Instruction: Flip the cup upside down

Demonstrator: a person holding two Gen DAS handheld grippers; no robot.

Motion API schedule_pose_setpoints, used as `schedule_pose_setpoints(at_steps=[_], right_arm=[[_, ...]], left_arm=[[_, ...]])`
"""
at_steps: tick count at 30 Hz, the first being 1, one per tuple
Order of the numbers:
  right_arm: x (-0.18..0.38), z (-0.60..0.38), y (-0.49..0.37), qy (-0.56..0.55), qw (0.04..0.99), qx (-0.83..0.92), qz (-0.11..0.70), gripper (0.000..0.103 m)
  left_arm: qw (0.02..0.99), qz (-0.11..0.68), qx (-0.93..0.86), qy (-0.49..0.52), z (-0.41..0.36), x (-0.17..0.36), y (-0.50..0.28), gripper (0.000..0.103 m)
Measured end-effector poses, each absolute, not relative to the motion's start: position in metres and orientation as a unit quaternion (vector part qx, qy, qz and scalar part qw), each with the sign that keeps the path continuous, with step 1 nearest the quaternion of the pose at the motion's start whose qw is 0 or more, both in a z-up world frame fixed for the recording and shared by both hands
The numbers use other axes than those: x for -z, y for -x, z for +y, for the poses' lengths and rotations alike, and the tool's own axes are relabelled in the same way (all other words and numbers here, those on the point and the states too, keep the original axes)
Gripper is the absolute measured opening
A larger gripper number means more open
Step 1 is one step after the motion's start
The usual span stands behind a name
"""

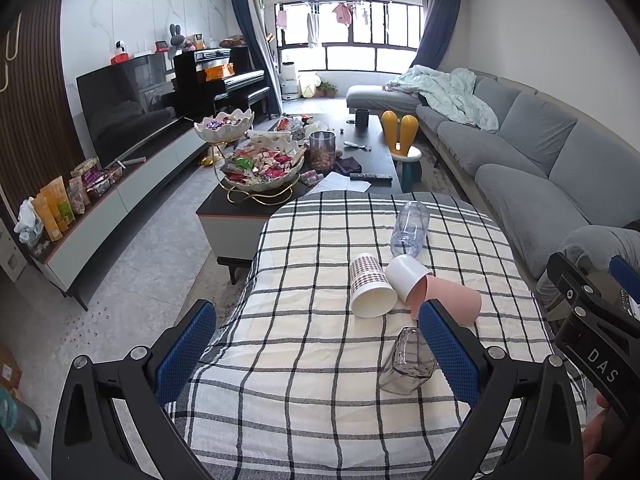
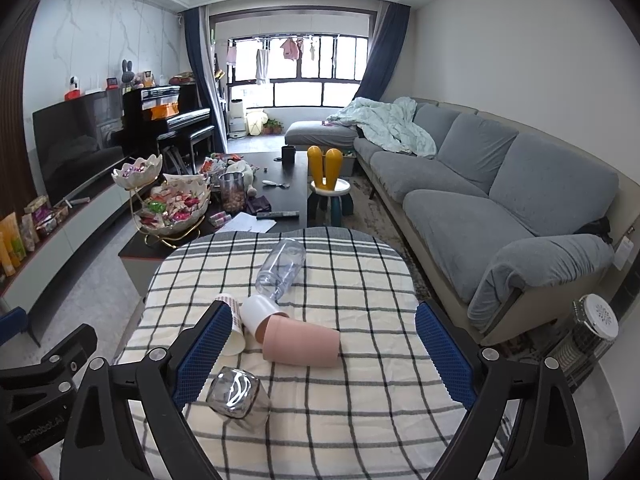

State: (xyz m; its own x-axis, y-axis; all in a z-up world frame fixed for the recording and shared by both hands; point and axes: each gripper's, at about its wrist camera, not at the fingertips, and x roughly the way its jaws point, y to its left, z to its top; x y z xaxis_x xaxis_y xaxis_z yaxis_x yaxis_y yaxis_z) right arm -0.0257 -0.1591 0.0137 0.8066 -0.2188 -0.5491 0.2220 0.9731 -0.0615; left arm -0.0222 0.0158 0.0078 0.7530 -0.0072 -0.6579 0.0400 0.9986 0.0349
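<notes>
1. Both tongs are spread wide and hold nothing; your left gripper (image 1: pixel 316 344) hovers over the near part of the table (image 1: pixel 320 432), and your right gripper (image 2: pixel 324 344) hangs over its near right part.

2. Five cups lie on their sides on the checked cloth (image 2: pixel 360 400); the task does not say which one to flip, so I judge the nearest as the likely candidate.

3. That nearest one is the smoky glass tumbler (image 2: pixel 239 397), close to the near edge, just beside the left finger of your right gripper; it looks faceted, stiff, probably heavy for its size, slick and breakable; take it across the body near the middle, squeeze gently, and set it down softly rim-first.

4. Toward the middle of the table lies the pink cup (image 2: pixel 302 342), its mouth touching the white cup (image 2: pixel 260 312); both look like light, rigid plastic; grip across the wall, away from the neighbour.

5. The patterned paper cup (image 1: pixel 370 284) lies just left of the white one; it is light and soft-walled, so it will crush under a hard pinch.

6. The clear plastic cup (image 2: pixel 280 266) lies nearer the far edge; thin, light, likely to roll.
</notes>
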Motion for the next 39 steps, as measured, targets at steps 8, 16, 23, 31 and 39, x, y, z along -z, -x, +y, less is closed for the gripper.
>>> schedule_pose_setpoints(at_steps=[8, 16, 23, 31, 39], right_arm=[[-0.016, -0.160, 0.026, -0.004, 0.950, 0.116, 0.289, 0.093], [-0.017, -0.159, 0.026, -0.005, 0.950, 0.116, 0.290, 0.093], [-0.018, -0.159, 0.026, -0.006, 0.950, 0.116, 0.290, 0.093], [-0.016, -0.160, 0.026, -0.005, 0.950, 0.116, 0.290, 0.093], [-0.019, -0.158, 0.026, -0.005, 0.949, 0.119, 0.292, 0.093]], left_arm=[[0.937, 0.349, 0.007, -0.024, 0.016, -0.009, 0.022, 0.103], [0.937, 0.349, 0.008, -0.023, 0.018, -0.009, 0.020, 0.103], [0.937, 0.349, 0.005, -0.023, 0.018, -0.010, 0.020, 0.103], [0.927, 0.375, 0.013, 0.002, 0.022, -0.005, 0.012, 0.103], [0.924, 0.382, 0.007, -0.009, 0.018, 0.002, 0.011, 0.103]])
